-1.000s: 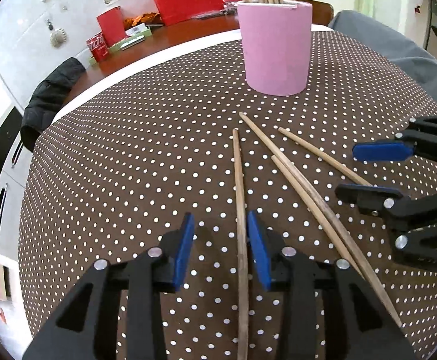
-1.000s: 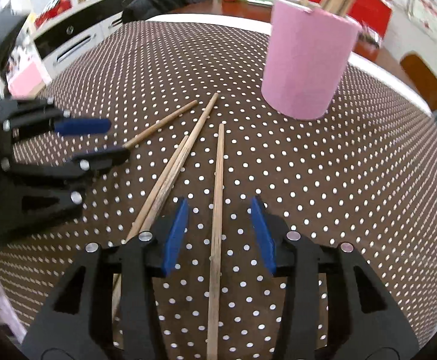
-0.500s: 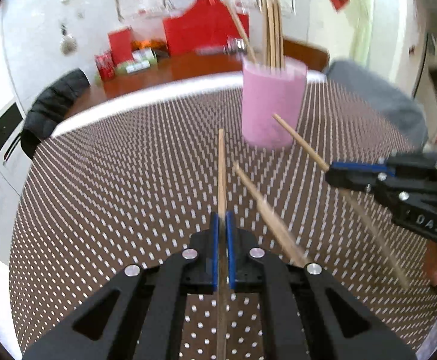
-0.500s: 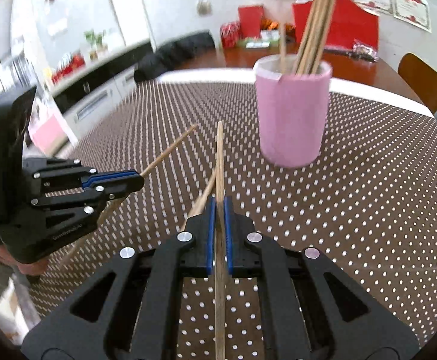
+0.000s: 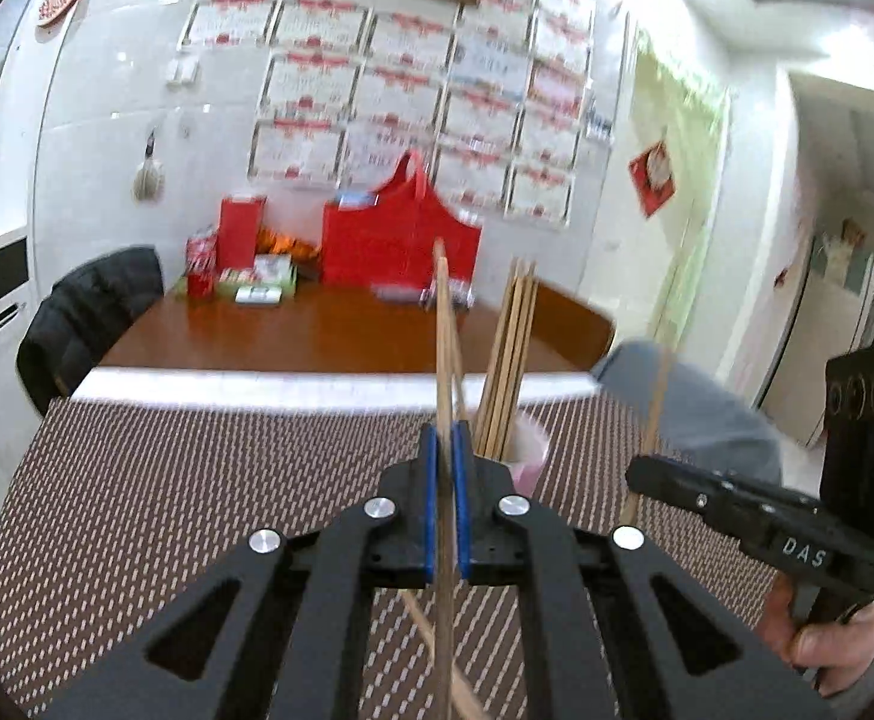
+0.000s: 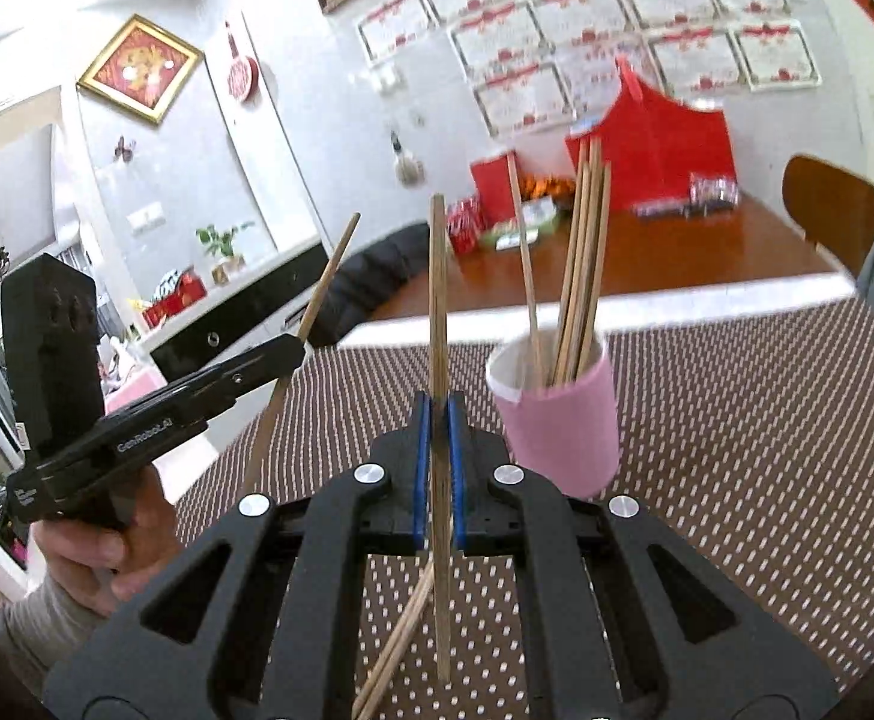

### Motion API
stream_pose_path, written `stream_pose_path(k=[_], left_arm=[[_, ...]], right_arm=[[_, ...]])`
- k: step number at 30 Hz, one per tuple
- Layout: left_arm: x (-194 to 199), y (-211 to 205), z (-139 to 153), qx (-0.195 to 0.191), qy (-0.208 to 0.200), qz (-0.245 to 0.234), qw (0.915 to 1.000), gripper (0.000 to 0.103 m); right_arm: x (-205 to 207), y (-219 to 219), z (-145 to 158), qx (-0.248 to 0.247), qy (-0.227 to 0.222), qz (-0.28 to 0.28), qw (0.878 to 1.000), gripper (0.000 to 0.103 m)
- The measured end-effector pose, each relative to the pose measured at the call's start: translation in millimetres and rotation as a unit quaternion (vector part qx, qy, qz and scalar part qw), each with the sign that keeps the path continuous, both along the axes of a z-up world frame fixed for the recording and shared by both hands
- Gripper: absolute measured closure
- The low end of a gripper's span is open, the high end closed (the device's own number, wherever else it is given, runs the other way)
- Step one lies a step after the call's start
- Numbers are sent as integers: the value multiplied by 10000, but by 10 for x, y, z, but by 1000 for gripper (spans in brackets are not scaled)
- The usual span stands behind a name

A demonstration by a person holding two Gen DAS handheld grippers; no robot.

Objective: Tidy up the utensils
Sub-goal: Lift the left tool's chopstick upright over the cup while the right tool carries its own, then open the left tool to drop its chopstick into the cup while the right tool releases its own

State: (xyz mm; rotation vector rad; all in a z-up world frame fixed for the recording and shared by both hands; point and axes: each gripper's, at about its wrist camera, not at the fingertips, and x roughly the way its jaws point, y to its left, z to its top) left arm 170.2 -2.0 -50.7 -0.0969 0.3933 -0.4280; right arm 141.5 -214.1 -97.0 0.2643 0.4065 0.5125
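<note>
- The left gripper (image 5: 448,498) has its jaws closed on 1 chopstick (image 5: 444,360), which stands nearly upright between the blue pads (image 5: 430,504).
- The right gripper (image 6: 437,468) has its jaws closed on another chopstick (image 6: 437,312), also nearly upright.
- In the right wrist view, the left gripper is at the left, lifted above the table (image 6: 737,420), and its chopstick is tilted.
- The pink cup (image 6: 557,420) stands on the dotted table just right of the right gripper's tips; several chopsticks stand in it.
- 2 chopsticks (image 6: 395,648) lie on the table below the right gripper.
- Behind the table are a red bag (image 6: 653,144) and a wall with certificates (image 6: 587,42).
</note>
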Motion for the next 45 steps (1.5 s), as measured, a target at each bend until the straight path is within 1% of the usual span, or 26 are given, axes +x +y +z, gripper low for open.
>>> stream_pose_path(k=[2,5,10,13,18,20,23,25,33,40,45], left_arm=[[85,-12,105,-180,-233,-73,9995,98],[156,-34,255,-439,-563,-111,9974,98],[372,-155,461,-873,-1035,-120,9907,98],[531,-239,530,-1103,-1214,-110,9864,98],[803,-410,558,-1294,-1423,-41,9813,98],[887,-461,530,-1332,-1445,-52,9805,98],[969,-546,463,-1334,-1505,-6,9796,98],[1039,-582,424,-1386,-1510,16,9788,98],[1217,-658,346,-1390,-1399,-4,9804,98],[1422,-724,116,-1233,-1086,134,9863,98],[1466,-749,26,-1053,-957,219,9896,97]], right_arm=[[24,-36,120,-9,-126,-35,9999,97],[92,-85,402,-23,-388,-100,9992,97],[222,-188,764,130,-763,-184,9968,97],[334,-243,938,161,-945,-278,9950,97],[494,-436,1119,333,-1120,-412,9923,97],[549,-522,1114,417,-1123,-455,9918,97],[680,-603,1065,345,-1029,-556,9925,97],[752,-658,1033,409,-969,-575,9928,97],[913,-657,887,309,-795,-625,9944,97],[1008,-570,765,150,-593,-599,9963,97],[1058,-524,713,73,-449,-548,9975,97]])
